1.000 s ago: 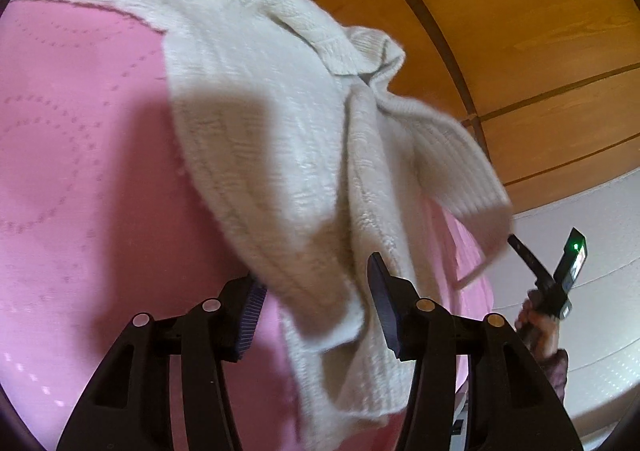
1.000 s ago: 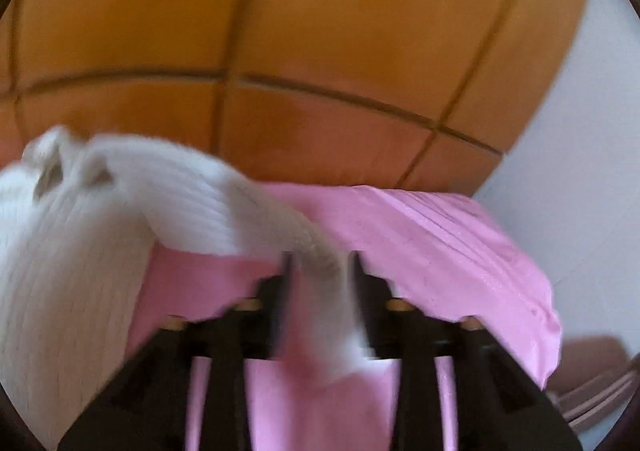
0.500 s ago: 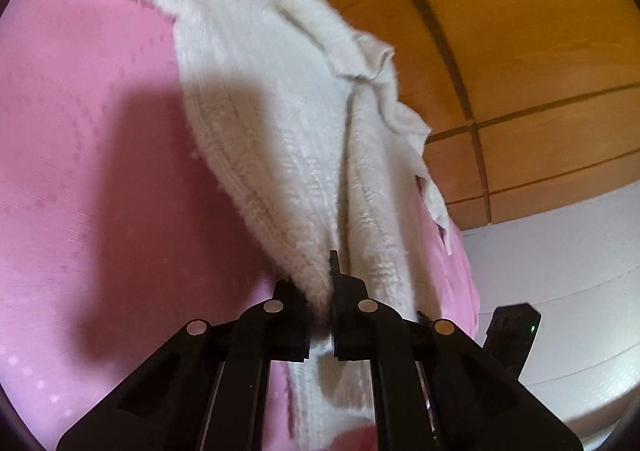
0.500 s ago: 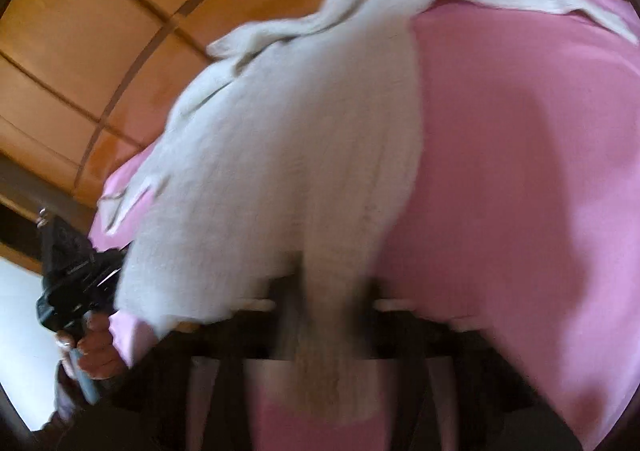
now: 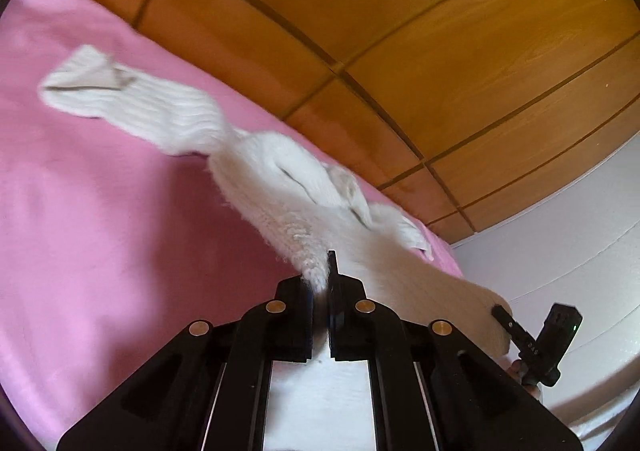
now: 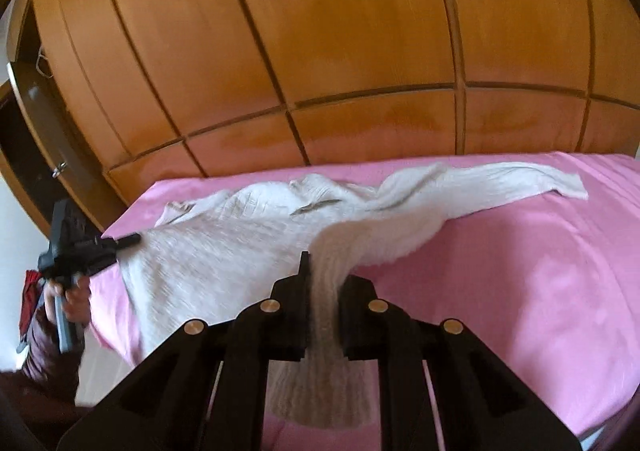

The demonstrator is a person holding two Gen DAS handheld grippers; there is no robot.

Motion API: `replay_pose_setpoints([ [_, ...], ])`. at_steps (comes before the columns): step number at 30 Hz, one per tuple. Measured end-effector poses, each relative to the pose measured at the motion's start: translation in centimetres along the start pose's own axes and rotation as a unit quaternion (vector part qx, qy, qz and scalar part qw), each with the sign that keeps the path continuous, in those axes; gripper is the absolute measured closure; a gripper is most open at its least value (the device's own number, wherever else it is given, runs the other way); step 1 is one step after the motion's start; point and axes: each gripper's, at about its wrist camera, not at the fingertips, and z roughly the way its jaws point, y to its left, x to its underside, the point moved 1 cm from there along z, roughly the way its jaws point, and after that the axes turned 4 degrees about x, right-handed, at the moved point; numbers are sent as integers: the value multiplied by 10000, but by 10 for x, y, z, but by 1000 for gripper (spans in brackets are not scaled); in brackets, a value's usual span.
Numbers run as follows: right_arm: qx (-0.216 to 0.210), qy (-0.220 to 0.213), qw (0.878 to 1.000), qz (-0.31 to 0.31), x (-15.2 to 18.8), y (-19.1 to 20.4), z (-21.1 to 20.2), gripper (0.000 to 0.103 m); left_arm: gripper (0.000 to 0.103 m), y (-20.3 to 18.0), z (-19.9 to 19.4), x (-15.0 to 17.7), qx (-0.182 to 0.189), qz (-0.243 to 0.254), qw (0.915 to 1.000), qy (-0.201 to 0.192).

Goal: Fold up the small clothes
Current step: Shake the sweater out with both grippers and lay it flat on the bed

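Observation:
A cream knit sweater (image 6: 240, 239) lies spread across the pink bed cover (image 6: 520, 291), one sleeve (image 6: 500, 183) stretched to the far right. My right gripper (image 6: 324, 283) is shut on the sweater's near hem, which hangs down between its fingers. My left gripper (image 5: 320, 283) is shut on another part of the hem of the sweater (image 5: 288, 187); a sleeve (image 5: 132, 103) trails off to the upper left. Each gripper shows in the other's view: the right one (image 5: 536, 343) at the lower right, the left one (image 6: 76, 251) at the left edge.
A wooden panelled wardrobe (image 6: 320, 51) stands right behind the bed. A white wall (image 5: 560, 231) is at the right of the left wrist view. The bed cover (image 5: 80, 231) fills the left side there. A dark open door (image 6: 36, 131) is at the far left.
The left gripper, open a second ago, has closed on the sweater's hem. Both grippers have pulled the sweater out flatter over the bed, and its sleeves now lie stretched out sideways.

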Motion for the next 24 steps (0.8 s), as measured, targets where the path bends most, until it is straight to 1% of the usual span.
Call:
replay_pose_setpoints([
  [2, -2, 159, 9999, 49, 24, -3, -7, 92, 99, 13, -17, 11, -222, -9, 9997, 105],
  [3, -6, 306, 9995, 98, 39, -4, -5, 92, 99, 23, -17, 19, -440, -38, 9989, 180],
  [4, -8, 528, 9983, 253, 58, -11, 0, 90, 99, 32, -17, 26, -551, -112, 9981, 253],
  [5, -36, 743, 9965, 373, 75, -17, 5, 85, 99, 42, -13, 32, -624, -191, 9974, 300],
  [6, -7, 927, 9941, 563, 92, -25, 12, 81, 97, 53, -13, 39, -707, -281, 9967, 299],
  [7, 75, 979, 9926, 713, 103, -31, 14, 68, 81, 65, -12, 47, -863, -383, 9951, 288],
  [8, 94, 1055, 9901, 926, 115, -40, 17, 56, 69, 73, -12, 54, -913, -447, 9944, 274],
  [9, 108, 1082, 9879, 1104, 123, -45, 21, 54, 48, 82, -15, 61, -891, -541, 9943, 214],
  [10, 198, 1112, 9847, 1324, 133, -53, 24, 53, 43, 91, -15, 70, -869, -683, 9938, 116],
  [11, 281, 1166, 9824, 1434, 139, -61, 28, 52, 43, 96, -16, 76, -860, -739, 9935, 138],
  [12, 340, 1213, 9803, 1524, 145, -65, 33, 51, 43, 101, -12, 85, -840, -725, 9935, 249],
  [14, 479, 1303, 9765, 1646, 157, -74, 43, 50, 43, 101, -6, 96, -887, -587, 9938, 311],
  [16, 558, 1431, 9736, 1688, 160, -77, 59, 51, 43, 98, 4, 110, -1037, -348, 9929, 460],
  [18, 405, 1545, 9720, 1726, 160, -71, 74, 56, 43, 97, 12, 123, -1034, -252, 9929, 539],
  [19, 332, 1578, 9740, 1589, 159, -64, 80, 61, 44, 95, 15, 129, -1044, -125, 9927, 589],
  [20, 330, 1603, 9757, 1455, 158, -58, 83, 74, 47, 91, 19, 133, -1139, 50, 9916, 606],
  [21, 327, 1636, 9767, 1346, 157, -51, 87, 83, 65, 86, 23, 135, -1330, 285, 9888, 616],
  [22, 322, 1678, 9774, 1245, 156, -45, 90, 90, 89, 85, 26, 135, -1383, 348, 9874, 686],
  [24, 388, 1666, 9796, 1051, 153, -36, 92, 92, 97, 90, 24, 134, -1365, 324, 9872, 755],
])
